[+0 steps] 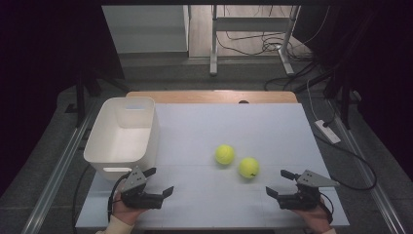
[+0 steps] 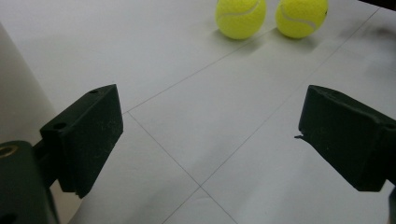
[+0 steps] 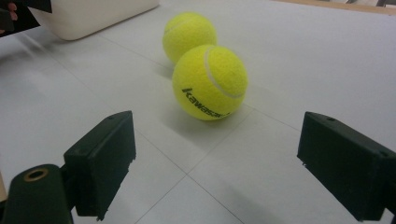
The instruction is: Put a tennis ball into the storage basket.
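Note:
Two yellow tennis balls lie close together on the white table top (image 1: 234, 122): the left ball (image 1: 224, 154) (image 2: 240, 17) (image 3: 189, 35) and the right ball (image 1: 249, 167) (image 2: 301, 16) (image 3: 210, 83), which carries black lettering. My left gripper (image 1: 159, 181) (image 2: 210, 135) rests near the front left edge, open, nothing between its jaws, pointing toward the balls. Near the front right, my right gripper (image 1: 279, 183) (image 3: 217, 163) is open too, with the lettered ball a short way ahead of its jaws.
A white plastic bin (image 1: 122, 136) (image 3: 88, 16) stands at the table's left side, just beyond the left gripper. Past the table's far edge are a wooden strip (image 1: 212, 96), a metal frame and cables on the floor. A power strip (image 1: 327, 130) lies at the right.

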{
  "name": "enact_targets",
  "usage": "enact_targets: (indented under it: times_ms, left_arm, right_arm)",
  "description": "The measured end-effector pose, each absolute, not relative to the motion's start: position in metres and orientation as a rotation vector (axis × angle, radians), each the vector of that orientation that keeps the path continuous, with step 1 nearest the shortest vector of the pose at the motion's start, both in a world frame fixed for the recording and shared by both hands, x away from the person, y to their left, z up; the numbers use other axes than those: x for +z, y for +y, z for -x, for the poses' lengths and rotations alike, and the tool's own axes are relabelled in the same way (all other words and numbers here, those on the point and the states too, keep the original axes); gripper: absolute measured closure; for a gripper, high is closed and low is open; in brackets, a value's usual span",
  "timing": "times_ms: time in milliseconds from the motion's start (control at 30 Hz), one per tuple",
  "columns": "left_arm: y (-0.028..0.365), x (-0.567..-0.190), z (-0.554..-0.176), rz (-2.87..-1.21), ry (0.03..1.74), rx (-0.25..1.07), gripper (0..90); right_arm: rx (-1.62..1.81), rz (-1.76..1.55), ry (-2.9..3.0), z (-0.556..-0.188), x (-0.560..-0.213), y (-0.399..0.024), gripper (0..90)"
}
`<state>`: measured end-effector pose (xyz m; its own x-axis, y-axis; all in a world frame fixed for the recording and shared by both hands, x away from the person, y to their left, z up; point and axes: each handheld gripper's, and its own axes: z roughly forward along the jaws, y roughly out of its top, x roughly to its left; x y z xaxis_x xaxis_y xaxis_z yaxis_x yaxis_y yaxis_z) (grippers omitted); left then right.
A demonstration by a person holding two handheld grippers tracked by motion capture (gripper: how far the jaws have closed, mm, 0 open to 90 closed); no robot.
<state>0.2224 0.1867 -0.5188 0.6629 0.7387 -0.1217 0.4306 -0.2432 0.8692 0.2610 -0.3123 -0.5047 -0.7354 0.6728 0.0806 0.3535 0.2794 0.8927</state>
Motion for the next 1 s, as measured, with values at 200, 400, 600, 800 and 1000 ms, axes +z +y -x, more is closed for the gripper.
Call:
enact_targets:
  times_ms: [200, 400, 600, 800, 1000]
  left_arm:
    - [0.1870, -0.5181, -0.2226, -1.879, 0.919, 0.388, 7.7]
    - [0.1863, -0.5178, -0.2235, -1.878, 0.914, 0.381, 7.7]
    - [0.1842, -0.5165, -0.2232, -1.887, 0.913, 0.385, 7.7]
    - [0.1808, -0.5140, -0.2248, -1.896, 0.908, 0.383, 7.7]
    - [0.1781, -0.5113, -0.2266, -1.903, 0.914, 0.386, 7.7]
  right_arm:
    - [1.426, -0.937, 2.249, -0.2624, -0.5055, -0.3115, 11.9]
    - [1.431, -0.949, 2.242, -0.2628, -0.5058, -0.3122, 12.0]
    - [1.432, -0.953, 2.244, -0.2623, -0.5057, -0.3116, 12.3]
    - [1.433, -0.954, 2.242, -0.2634, -0.5057, -0.3113, 12.3]
    - [1.433, -0.950, 2.243, -0.2645, -0.5061, -0.3110, 12.3]
